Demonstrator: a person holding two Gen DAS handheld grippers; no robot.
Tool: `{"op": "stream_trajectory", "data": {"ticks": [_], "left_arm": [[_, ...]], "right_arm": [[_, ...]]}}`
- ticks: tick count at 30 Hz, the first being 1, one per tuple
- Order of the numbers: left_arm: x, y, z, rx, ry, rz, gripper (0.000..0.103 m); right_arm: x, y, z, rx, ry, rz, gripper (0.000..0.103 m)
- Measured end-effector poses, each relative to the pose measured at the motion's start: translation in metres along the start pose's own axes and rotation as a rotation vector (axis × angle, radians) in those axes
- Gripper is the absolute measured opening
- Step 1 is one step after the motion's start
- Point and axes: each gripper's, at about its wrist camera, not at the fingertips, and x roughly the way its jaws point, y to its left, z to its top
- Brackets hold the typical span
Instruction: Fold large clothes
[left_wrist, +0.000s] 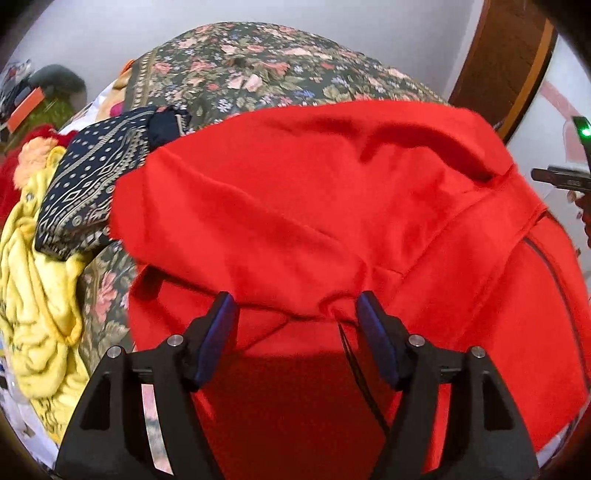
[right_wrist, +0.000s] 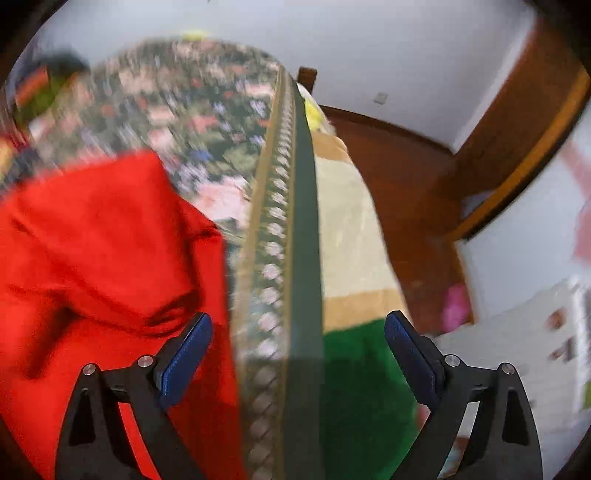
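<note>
Red fleece-like garment (left_wrist: 332, 206) is what we see spread over the floral bedspread (left_wrist: 258, 66), a large, soft, matte piece with broad rumpled folds, a raised seam running diagonally across its right half and a thin dark thread or cord trailing down near its lower middle. We hold the left gripper (left_wrist: 295, 314) just above it, black arms ending in ribbed blue pads (left_wrist: 218, 332), jaws parted with only loose cloth below them and nothing pinched. In the right wrist view the same garment (right_wrist: 103, 258) fills the left side, its edge lying just beside the bedspread's woven border band (right_wrist: 280, 221), a strip of pale rosettes on olive green. We see the right gripper (right_wrist: 299, 325) with its jaws spread wide, one pad over the red cloth, the other over the bed's edge, gripping nothing; this view is smeared by motion. Left of the garment we find a heap of other clothes: a navy fabric with pale geometric print (left_wrist: 88, 184), touching the red edge, and a crumpled yellow plush piece (left_wrist: 33, 295) below it. Beyond the bed edge lie a cream, tan and green blanket (right_wrist: 351, 240), a reddish-brown floor (right_wrist: 406, 177) and a wooden door frame (right_wrist: 517, 147) against the pale wall (right_wrist: 369, 44).
</note>
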Motion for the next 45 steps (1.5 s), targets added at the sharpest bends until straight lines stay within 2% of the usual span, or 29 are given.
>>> {"op": "stream_trajectory", "data": {"ticks": [4,7,9,11,13,14,16,18,19,24,27,31,36,38,40,43,45], "left_arm": [[-0.02,0.01,-0.006,-0.095,-0.023,-0.057,0.068],[-0.031,0.011,-0.012,-0.137,-0.043,-0.071,0.068],[-0.034,0.01,-0.016,-0.135,-0.047,-0.06,0.068],[-0.035,0.009,-0.02,-0.137,-0.044,-0.057,0.068],[-0.035,0.011,-0.022,-0.144,-0.038,-0.066,0.068],[-0.035,0.011,-0.025,-0.15,-0.036,-0.073,0.068],[-0.035,0.013,-0.028,-0.16,-0.037,-0.076,0.068],[-0.035,0.015,-0.03,-0.168,-0.039,-0.077,0.068],[-0.036,0.016,-0.03,-0.174,-0.042,-0.08,0.068],[-0.043,0.013,-0.025,-0.191,-0.068,-0.119,0.068],[-0.046,0.004,-0.019,-0.177,-0.086,-0.151,0.068],[-0.034,-0.013,-0.014,-0.143,-0.062,-0.161,0.068],[-0.016,-0.021,-0.015,-0.143,-0.009,-0.167,0.068],[-0.008,-0.026,-0.017,-0.119,0.014,-0.144,0.068],[0.001,-0.033,-0.021,-0.069,0.029,-0.103,0.071],[0.003,-0.045,-0.026,-0.006,0.009,-0.042,0.074],[0.003,-0.05,-0.027,0.016,0.006,-0.018,0.074]], "right_arm": [[-0.028,0.024,-0.008,0.062,0.0,0.262,0.094],[-0.023,0.061,-0.011,0.051,0.033,0.377,0.094],[-0.015,0.087,-0.014,0.035,0.054,0.415,0.093],[-0.002,0.11,-0.014,0.023,0.086,0.436,0.084],[0.013,0.123,-0.013,0.03,0.13,0.451,0.063],[0.021,0.128,-0.013,0.047,0.152,0.457,0.058],[0.03,0.13,-0.011,0.083,0.166,0.482,0.034],[0.029,0.131,-0.01,0.102,0.161,0.534,0.019],[0.024,0.132,-0.01,0.096,0.145,0.545,0.014],[-0.017,0.128,-0.012,0.073,0.077,0.601,0.01],[-0.03,0.128,-0.019,0.044,0.065,0.584,0.01],[-0.019,0.127,-0.036,0.01,0.098,0.5,0.01],[-0.006,0.114,-0.05,0.057,0.1,0.522,0.009],[-0.01,0.115,-0.052,0.026,0.082,0.495,0.009],[-0.017,0.121,-0.055,-0.058,0.047,0.418,0.01],[-0.023,0.13,-0.059,-0.174,0.013,0.324,0.01],[-0.025,0.132,-0.06,-0.202,0.0,0.299,0.01]]}}
